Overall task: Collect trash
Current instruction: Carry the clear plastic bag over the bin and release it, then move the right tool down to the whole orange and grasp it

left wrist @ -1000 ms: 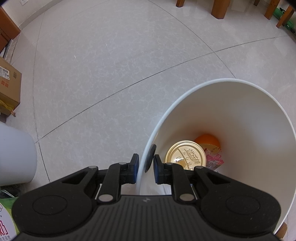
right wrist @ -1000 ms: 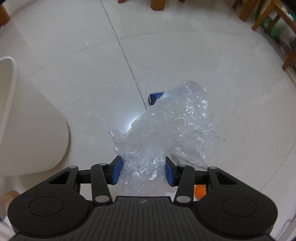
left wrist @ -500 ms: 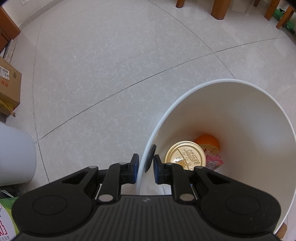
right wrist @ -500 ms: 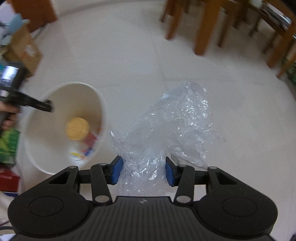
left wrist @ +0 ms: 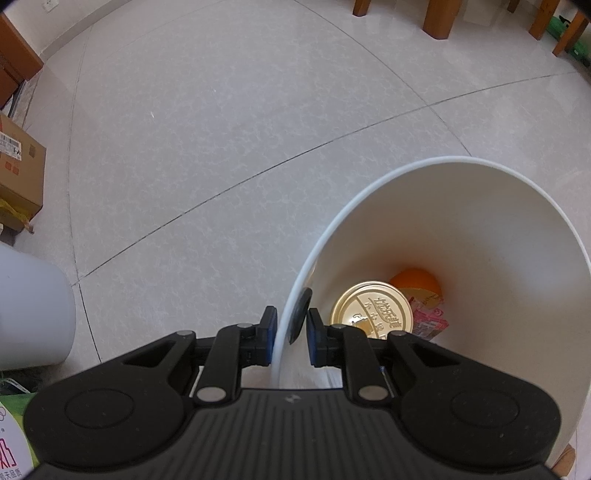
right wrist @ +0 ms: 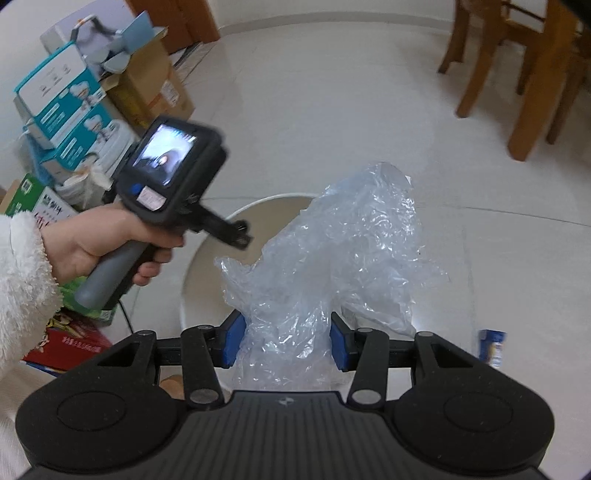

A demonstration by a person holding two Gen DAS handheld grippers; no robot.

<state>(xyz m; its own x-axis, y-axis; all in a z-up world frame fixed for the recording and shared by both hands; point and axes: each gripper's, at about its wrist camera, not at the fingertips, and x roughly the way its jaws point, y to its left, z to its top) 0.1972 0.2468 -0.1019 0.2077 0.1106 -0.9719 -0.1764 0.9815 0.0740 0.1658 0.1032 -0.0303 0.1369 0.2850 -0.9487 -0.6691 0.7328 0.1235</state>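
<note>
Left gripper clamped on rim of white bin, one pad outside, one inside. In bin bottom: gold can lid, orange round item, pink wrapper. Pale tiled floor. Cardboard box far left, white container below it, wooden legs top.

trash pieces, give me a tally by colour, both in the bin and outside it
Gold: 1, the can lid in the white bin.
Orange: 1, the round item in the bin.
Pink: 1, the wrapper in the bin.
Clear: 1, the plastic bag held by the right gripper.
Blue: 1, the small packet on the floor.
Total: 5
</note>
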